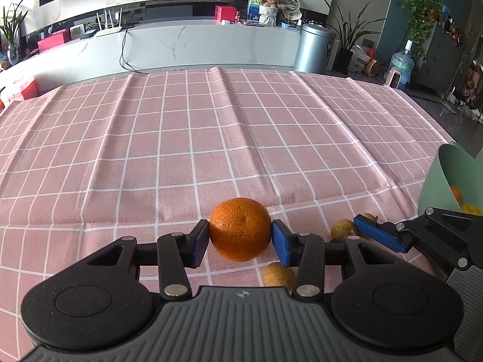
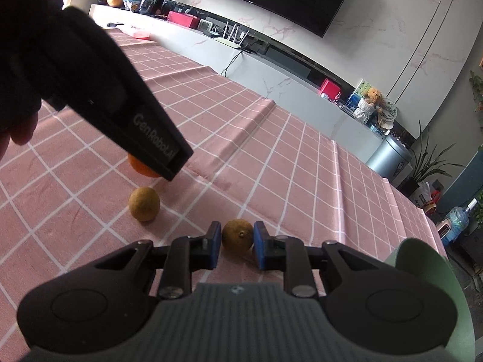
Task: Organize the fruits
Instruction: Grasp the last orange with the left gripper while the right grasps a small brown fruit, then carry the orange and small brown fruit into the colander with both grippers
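**Fruits between both pairs of jaws on the pink tabletop**

Orange fruit, a mandarin [image 1: 240, 229], sits between the blue pads of the left gripper [image 1: 240, 242]. The left pad touches its skin, and the right pad is at its other side with almost no gap, so the jaws are closed on it at about the width of the fruit. The mandarin appears slightly above the pink checked cloth [image 1: 187, 138] that covers the tabletop, with a shadow under it.

In the right wrist view, the right gripper [image 2: 237, 249] has a small brown-yellow fruit [image 2: 237, 239] between its two blue pads. The jaws are narrow, only a little wider than this fruit. A thin gap shows on each side, so I cannot tell if the pads really press it. This fruit rests on the cloth.

A second brown-yellow fruit [image 2: 144, 204] lies on the cloth to the left of the right gripper, apart from it. Behind this fruit, the black body of the left gripper crosses the view and hides most of the mandarin.

A pale green bowl [image 1: 446, 178] stands at the right edge of the tabletop, near the right gripper. Inside it there is some orange and yellow fruit [image 1: 463, 203], only partly visible.

Behind the tabletop there is a long white cabinet [image 1: 211, 45] and a grey round bin [image 1: 314, 48] on the floor.
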Demonstrator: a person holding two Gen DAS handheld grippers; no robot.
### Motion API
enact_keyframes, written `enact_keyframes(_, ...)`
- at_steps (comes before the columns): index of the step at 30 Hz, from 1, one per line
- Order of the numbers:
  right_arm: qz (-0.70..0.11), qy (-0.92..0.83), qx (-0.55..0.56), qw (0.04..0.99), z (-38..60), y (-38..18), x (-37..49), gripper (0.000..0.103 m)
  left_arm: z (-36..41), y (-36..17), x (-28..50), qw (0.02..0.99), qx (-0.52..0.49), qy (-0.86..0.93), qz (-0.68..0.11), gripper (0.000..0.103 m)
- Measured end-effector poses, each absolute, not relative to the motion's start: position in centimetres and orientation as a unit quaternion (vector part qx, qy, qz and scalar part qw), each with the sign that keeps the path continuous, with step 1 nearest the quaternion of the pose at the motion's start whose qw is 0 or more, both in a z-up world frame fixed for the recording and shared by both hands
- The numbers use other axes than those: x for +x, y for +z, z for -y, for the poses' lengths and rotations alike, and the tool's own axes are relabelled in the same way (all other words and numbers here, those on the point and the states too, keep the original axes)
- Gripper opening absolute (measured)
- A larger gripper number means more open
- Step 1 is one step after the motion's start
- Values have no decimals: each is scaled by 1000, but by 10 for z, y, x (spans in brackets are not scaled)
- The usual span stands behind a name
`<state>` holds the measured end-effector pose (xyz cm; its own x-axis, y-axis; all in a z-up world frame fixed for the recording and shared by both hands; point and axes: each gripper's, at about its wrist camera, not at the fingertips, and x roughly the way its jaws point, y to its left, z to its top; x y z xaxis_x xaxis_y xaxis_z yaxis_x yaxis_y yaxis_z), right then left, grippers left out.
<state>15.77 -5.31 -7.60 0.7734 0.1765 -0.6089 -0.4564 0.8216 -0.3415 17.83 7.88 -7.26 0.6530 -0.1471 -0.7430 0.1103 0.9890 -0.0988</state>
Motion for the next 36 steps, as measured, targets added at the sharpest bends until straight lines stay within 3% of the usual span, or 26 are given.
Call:
enact_keyframes(19, -255, 190, -185, 930, 82, -13, 108, 17, -71, -25, 137, 923, -50, -83, -373, 51)
enact_keyframes(28, -255, 153, -117, 948, 147, 34, 79, 17, -18, 4, 112, 924, -50, -145, -349, 51)
enact_keyframes(36, -292, 91, -62, 950, 225, 39, 65, 17, 51, 21, 114, 915, -10, -204, -348, 51)
